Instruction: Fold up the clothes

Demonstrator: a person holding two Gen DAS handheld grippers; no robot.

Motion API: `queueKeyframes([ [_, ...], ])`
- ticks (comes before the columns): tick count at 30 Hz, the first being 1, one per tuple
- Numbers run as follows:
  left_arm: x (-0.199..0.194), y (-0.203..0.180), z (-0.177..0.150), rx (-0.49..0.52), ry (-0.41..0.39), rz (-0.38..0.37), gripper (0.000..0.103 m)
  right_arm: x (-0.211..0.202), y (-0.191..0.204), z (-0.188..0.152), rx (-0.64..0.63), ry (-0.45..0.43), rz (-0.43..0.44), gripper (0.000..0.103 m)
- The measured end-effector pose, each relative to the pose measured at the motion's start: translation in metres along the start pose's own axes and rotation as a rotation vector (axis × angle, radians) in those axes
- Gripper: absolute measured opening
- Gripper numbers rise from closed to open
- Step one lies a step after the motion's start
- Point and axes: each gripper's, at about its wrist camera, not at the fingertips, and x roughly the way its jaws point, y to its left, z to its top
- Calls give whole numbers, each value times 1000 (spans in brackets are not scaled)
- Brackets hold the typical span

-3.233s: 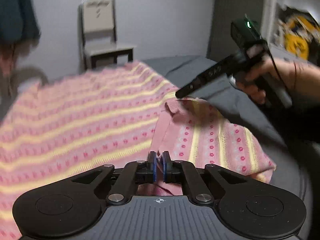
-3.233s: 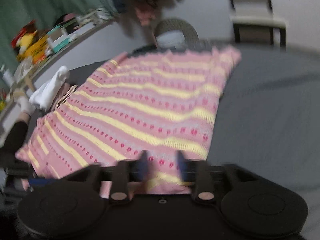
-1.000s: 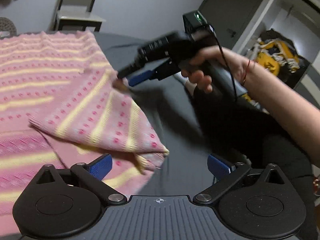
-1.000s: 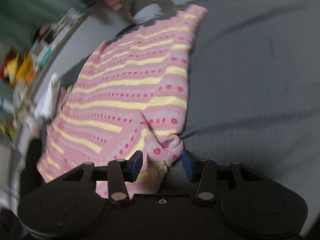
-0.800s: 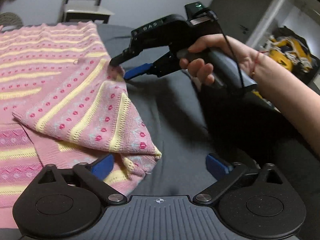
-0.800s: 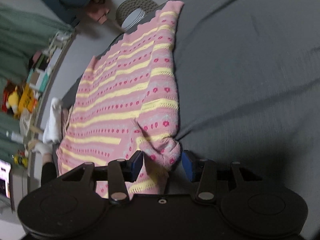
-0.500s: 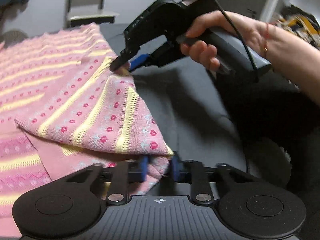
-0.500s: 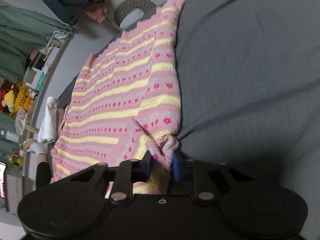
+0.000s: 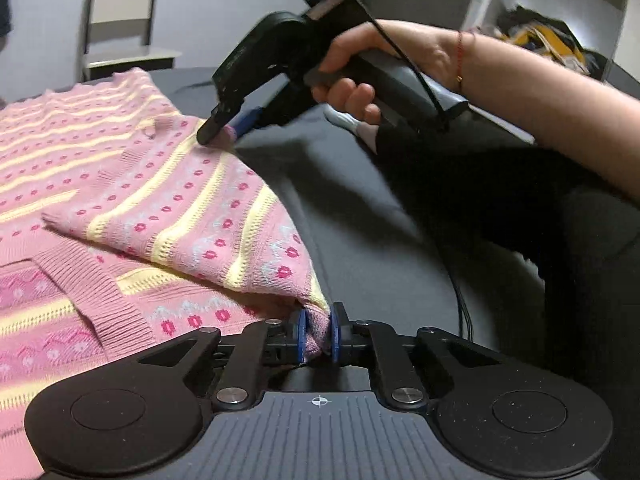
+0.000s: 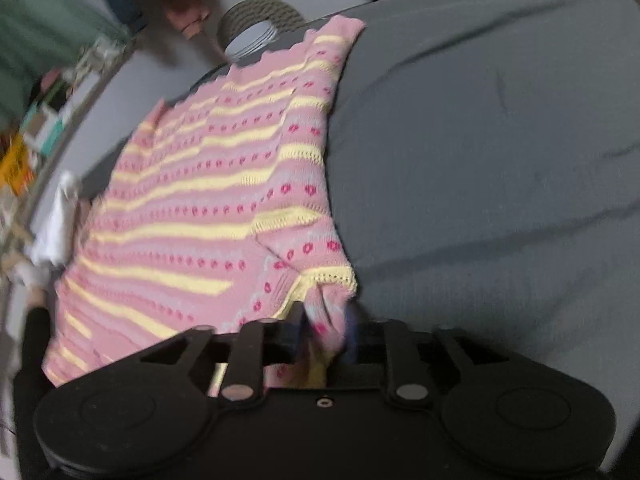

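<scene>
A pink knit sweater (image 9: 120, 168) with yellow stripes and red dots lies spread on a grey bed, one sleeve folded across its body. My left gripper (image 9: 318, 334) is shut on the near corner of that folded sleeve. Farther along the same edge, my right gripper (image 9: 224, 130) pinches the sleeve's other end, held by a person's hand (image 9: 360, 80). In the right wrist view the sweater (image 10: 208, 200) stretches away to the upper left, and the right gripper (image 10: 324, 334) is shut on a bunched pink fold.
The grey bed sheet (image 10: 500, 160) lies bare to the right of the sweater. A chair (image 9: 120, 28) stands against the far wall. White cloth (image 10: 60, 216) lies at the bed's left edge near cluttered shelves. A dark-clothed lap (image 9: 520, 220) sits by the right bedside.
Both grippers were open around the sleeve edge a second ago and have since shut on it. The sleeve edge between them is now lifted a little and drawn taut.
</scene>
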Motion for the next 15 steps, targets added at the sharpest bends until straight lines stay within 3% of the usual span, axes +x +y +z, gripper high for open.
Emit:
queueKeyframes([
  [1,-1,0,0,-20,-5,-1,10,-4,-2,0,11,-10,13,60],
  [2,-1,3,0,-48,-7,-9,10,-8,-5,-1,21,-20,16,64],
  [5,-3,16,0,-143,-13,-49,10,-19,-21,-1,90,-39,51,61],
  [6,-2,19,0,-159,-16,-63,10,-22,-29,-1,130,-44,78,59],
  [8,-4,24,2,-166,-27,-80,10,-24,-40,1,182,-45,117,40],
  [12,-8,28,1,-145,-23,-100,10,-11,-45,3,179,6,133,33],
  [15,-10,30,0,-133,-17,-117,10,3,-40,0,169,54,162,16],
])
